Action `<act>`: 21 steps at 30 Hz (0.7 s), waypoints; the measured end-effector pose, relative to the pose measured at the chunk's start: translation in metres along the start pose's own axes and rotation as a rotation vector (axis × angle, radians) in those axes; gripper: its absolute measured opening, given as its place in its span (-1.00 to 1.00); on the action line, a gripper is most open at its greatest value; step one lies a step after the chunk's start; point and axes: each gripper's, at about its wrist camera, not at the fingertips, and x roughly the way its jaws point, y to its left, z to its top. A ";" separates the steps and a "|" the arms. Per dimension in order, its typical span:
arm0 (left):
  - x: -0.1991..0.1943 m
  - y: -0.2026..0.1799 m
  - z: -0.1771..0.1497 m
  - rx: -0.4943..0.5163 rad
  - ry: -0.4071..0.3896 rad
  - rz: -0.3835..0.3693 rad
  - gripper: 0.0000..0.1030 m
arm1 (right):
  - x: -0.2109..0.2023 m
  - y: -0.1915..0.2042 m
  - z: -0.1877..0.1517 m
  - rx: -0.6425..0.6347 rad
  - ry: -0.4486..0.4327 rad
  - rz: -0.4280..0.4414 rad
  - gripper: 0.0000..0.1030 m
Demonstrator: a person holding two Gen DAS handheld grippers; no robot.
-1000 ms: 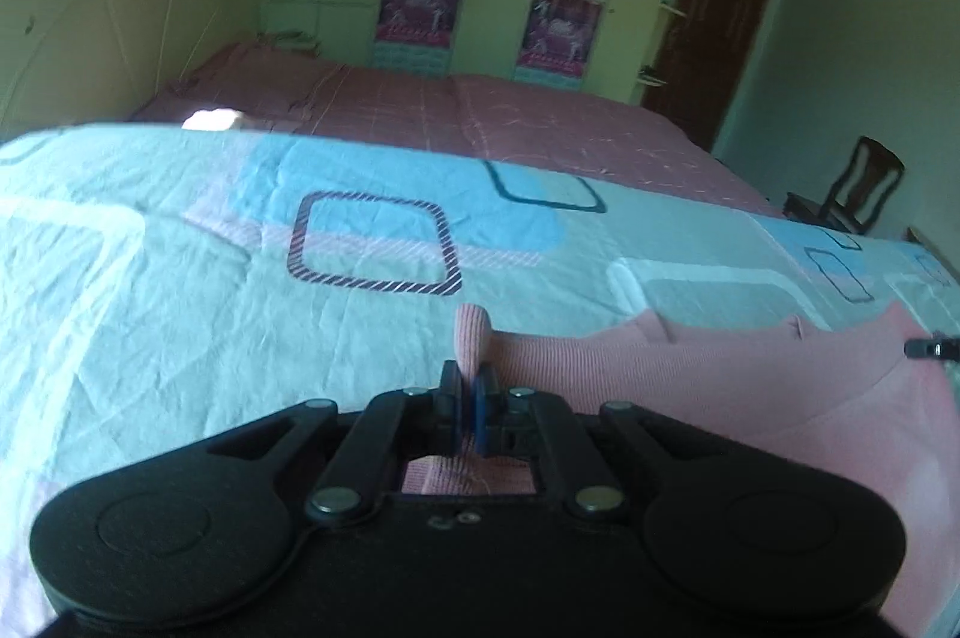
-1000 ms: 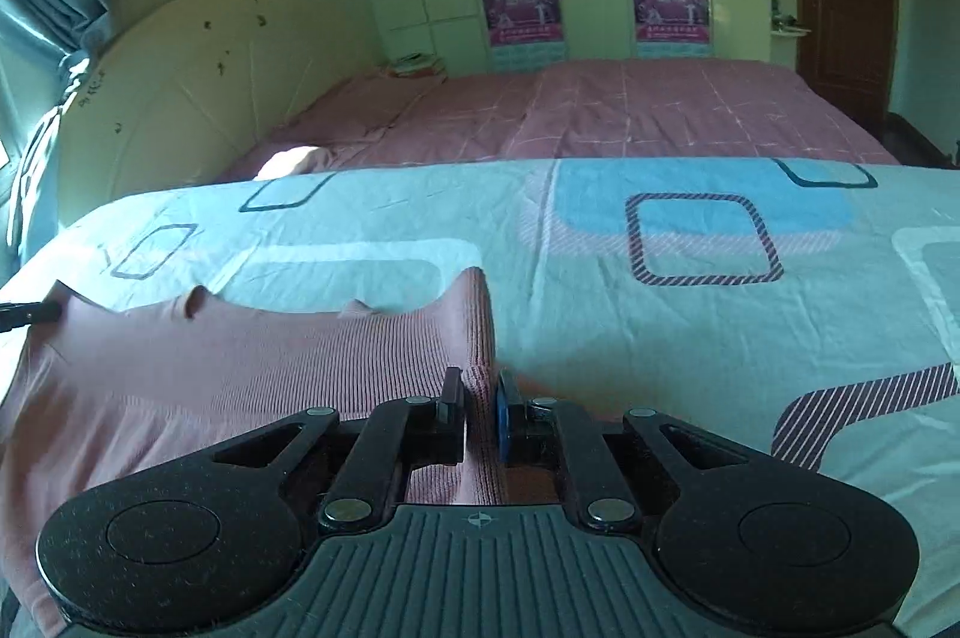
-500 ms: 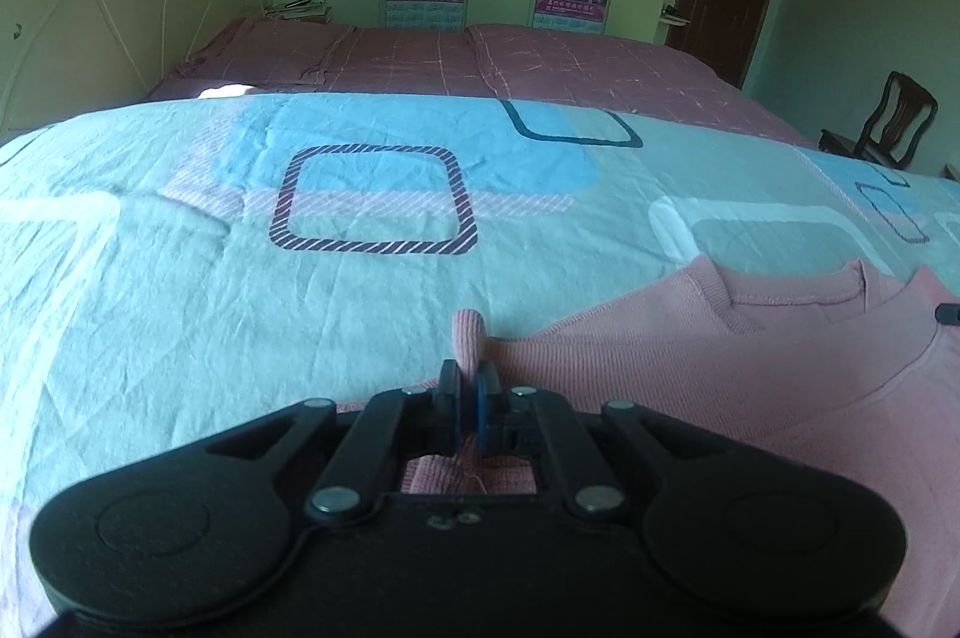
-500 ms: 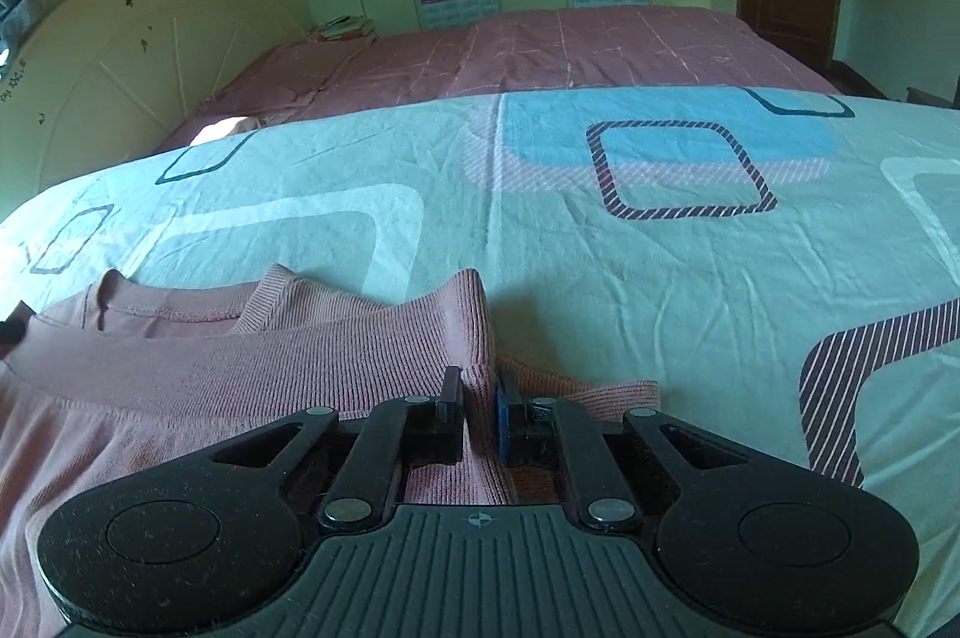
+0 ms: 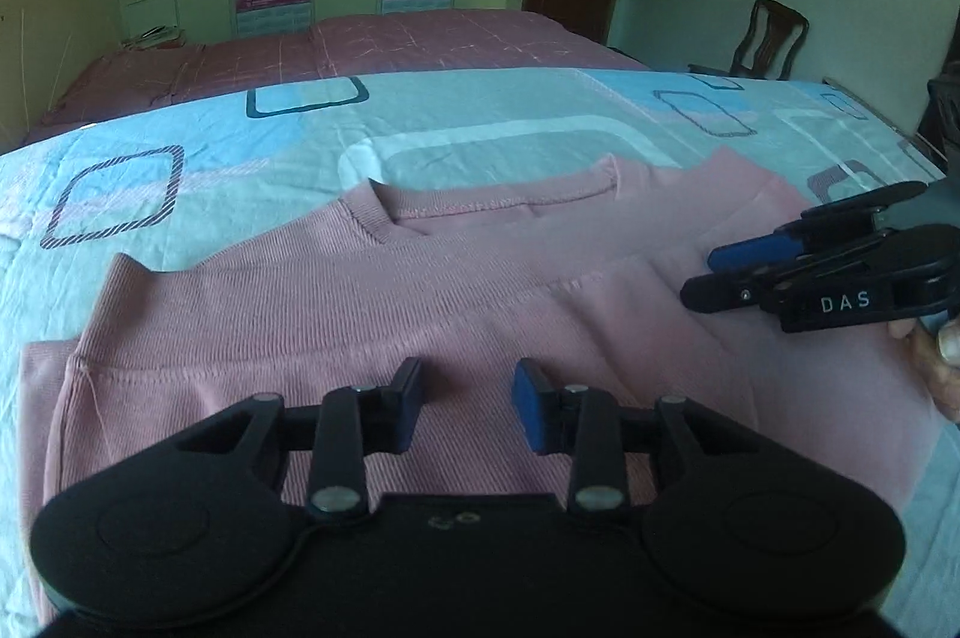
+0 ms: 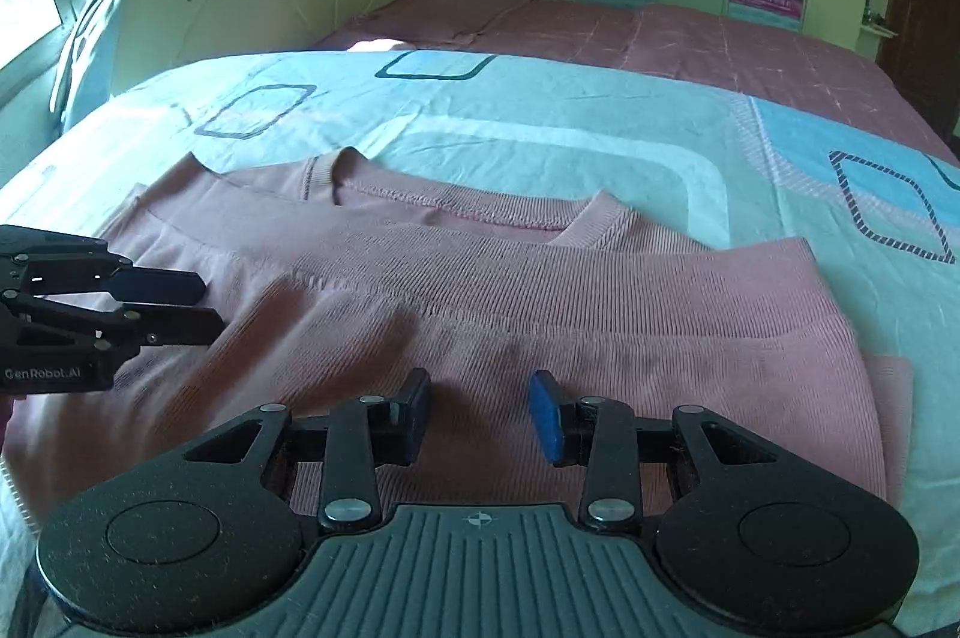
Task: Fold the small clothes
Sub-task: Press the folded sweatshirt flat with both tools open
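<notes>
Patterned bedsheet (image 5: 480,122) under folded pink sweater (image 5: 372,302) (both grippers agape)

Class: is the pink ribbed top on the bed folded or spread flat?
Folded. The pink ribbed top lies doubled, its hem edge laid across just below the neckline; both grippers are open.

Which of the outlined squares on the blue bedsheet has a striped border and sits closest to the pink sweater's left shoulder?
The diagonal-striped square just beyond the pink sweater; the solid-outlined square lies farther back.
</notes>
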 end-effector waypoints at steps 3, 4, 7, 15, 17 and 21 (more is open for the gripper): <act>0.011 0.005 0.009 -0.020 -0.003 0.028 -0.31 | 0.017 -0.004 0.006 0.044 -0.014 -0.034 -0.27; 0.012 0.004 0.010 -0.017 -0.003 0.033 -0.29 | 0.018 -0.002 0.006 0.025 -0.015 -0.045 -0.27; 0.001 -0.006 0.011 -0.008 -0.008 0.054 -0.33 | 0.009 0.000 0.007 0.025 -0.010 -0.055 -0.27; -0.016 -0.049 -0.016 -0.023 -0.023 0.040 0.06 | -0.026 0.034 -0.024 -0.046 -0.045 0.029 -0.27; -0.016 -0.049 -0.024 -0.012 -0.038 0.075 0.12 | -0.023 0.033 -0.033 -0.058 -0.055 0.013 -0.27; -0.032 -0.033 -0.027 -0.048 -0.049 0.114 0.11 | -0.033 0.008 -0.039 0.049 -0.075 0.036 -0.27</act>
